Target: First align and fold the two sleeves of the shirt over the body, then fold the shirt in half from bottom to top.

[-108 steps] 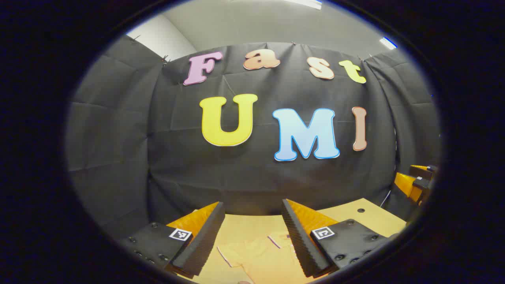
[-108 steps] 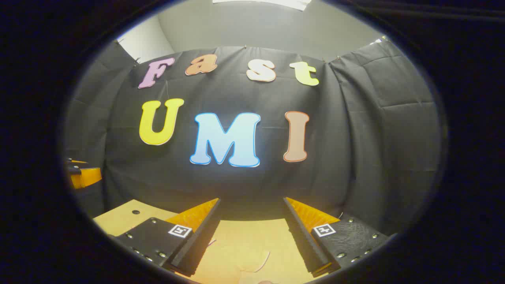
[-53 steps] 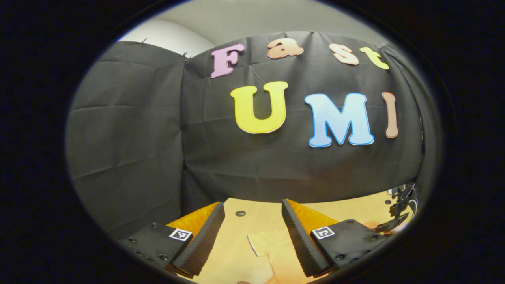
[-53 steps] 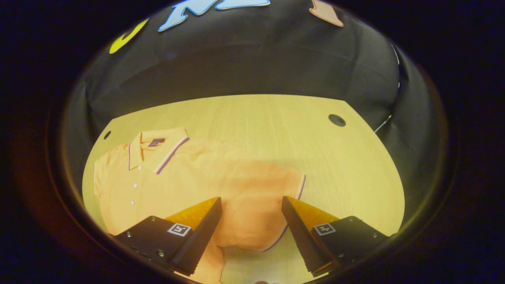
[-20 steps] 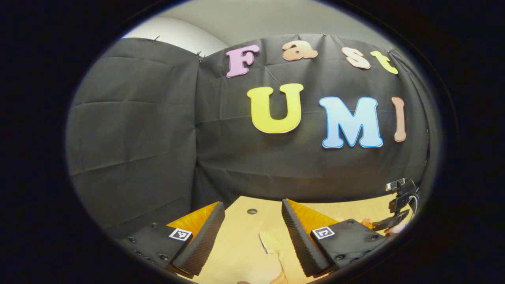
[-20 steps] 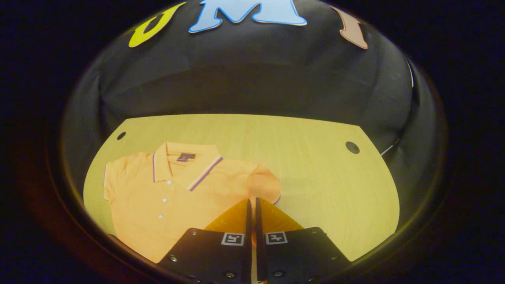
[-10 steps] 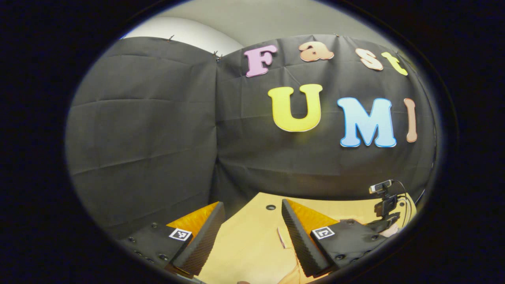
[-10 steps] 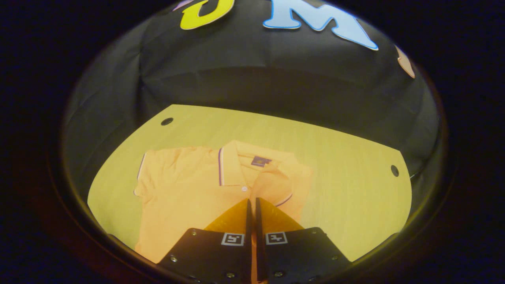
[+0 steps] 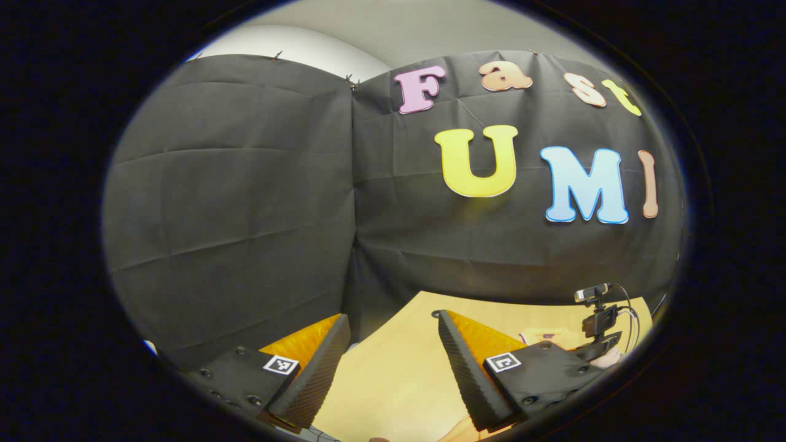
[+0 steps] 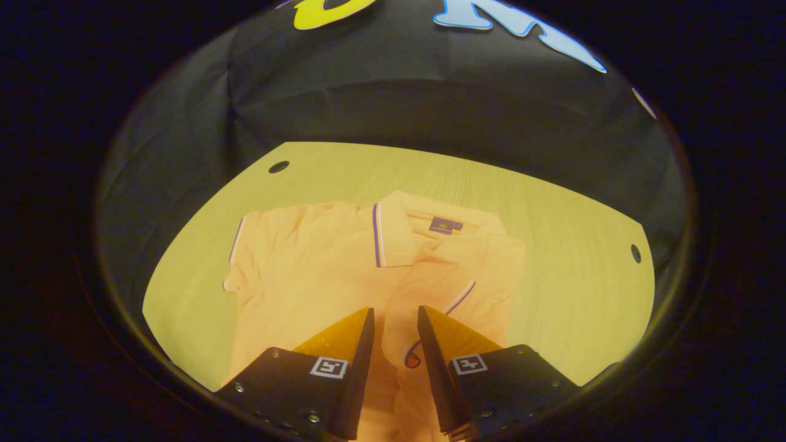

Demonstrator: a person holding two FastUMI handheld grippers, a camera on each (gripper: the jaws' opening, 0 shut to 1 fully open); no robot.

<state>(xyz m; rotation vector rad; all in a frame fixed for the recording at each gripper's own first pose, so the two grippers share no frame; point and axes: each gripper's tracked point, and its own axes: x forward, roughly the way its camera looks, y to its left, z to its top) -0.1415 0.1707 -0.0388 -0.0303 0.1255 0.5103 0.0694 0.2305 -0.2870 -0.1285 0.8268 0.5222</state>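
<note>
Facing the booth wall, the left gripper (image 9: 393, 362) hangs wide open over bare bench (image 9: 393, 380). Right gripper view: right gripper (image 10: 394, 344) narrowly parted above the shirt (image 10: 319, 270) (folded sleeve (image 10: 454, 288) at 1 o'clock), gripping nothing.

Shirt (image 10: 319, 264) on table (image 10: 571, 258), sleeve (image 10: 466, 270) folded over body.

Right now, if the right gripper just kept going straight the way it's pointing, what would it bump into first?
Most likely the orange shirt. The right gripper points down at the folded-over sleeve, its fingers parted with cloth showing between them. Depth is hard to judge, but nothing else seems to lie in that line.
</note>
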